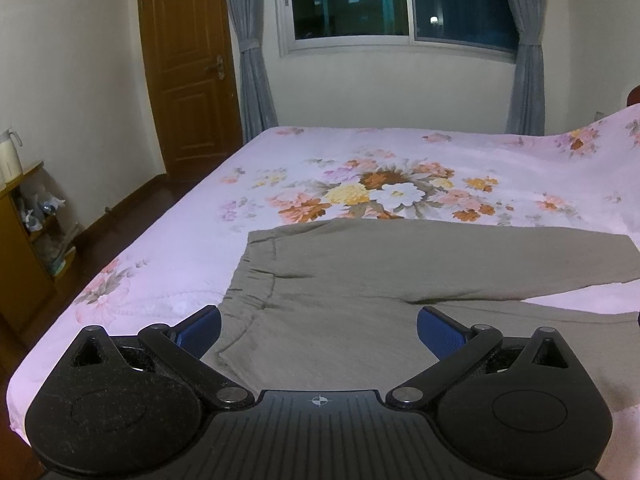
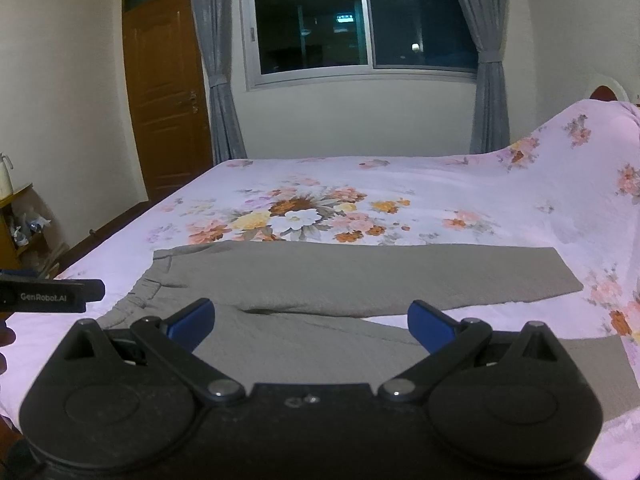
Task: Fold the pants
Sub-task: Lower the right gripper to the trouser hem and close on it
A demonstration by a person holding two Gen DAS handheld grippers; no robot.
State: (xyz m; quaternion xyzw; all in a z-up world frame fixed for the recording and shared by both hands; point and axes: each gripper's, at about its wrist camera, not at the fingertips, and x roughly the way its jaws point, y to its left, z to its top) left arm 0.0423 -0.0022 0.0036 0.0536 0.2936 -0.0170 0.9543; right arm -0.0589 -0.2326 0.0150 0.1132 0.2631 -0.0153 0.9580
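Note:
Grey-olive pants (image 1: 360, 272) lie flat on the floral bedsheet (image 1: 168, 248), waistband to the left, both legs running right. They also show in the right wrist view (image 2: 360, 276), with the two legs spread slightly apart at the right. My left gripper (image 1: 318, 330) is open and empty, hovering over the waist end near the front edge. My right gripper (image 2: 310, 322) is open and empty above the crotch and near leg. The left gripper's body (image 2: 52, 290) shows at the left edge of the right wrist view.
The bed (image 2: 400, 184) fills the view, its sheet rising over a headboard at the right (image 2: 592, 136). A wooden door (image 1: 188, 68), grey curtains and a window (image 1: 400, 4) stand behind. A wooden shelf (image 1: 28, 236) stands left of the bed.

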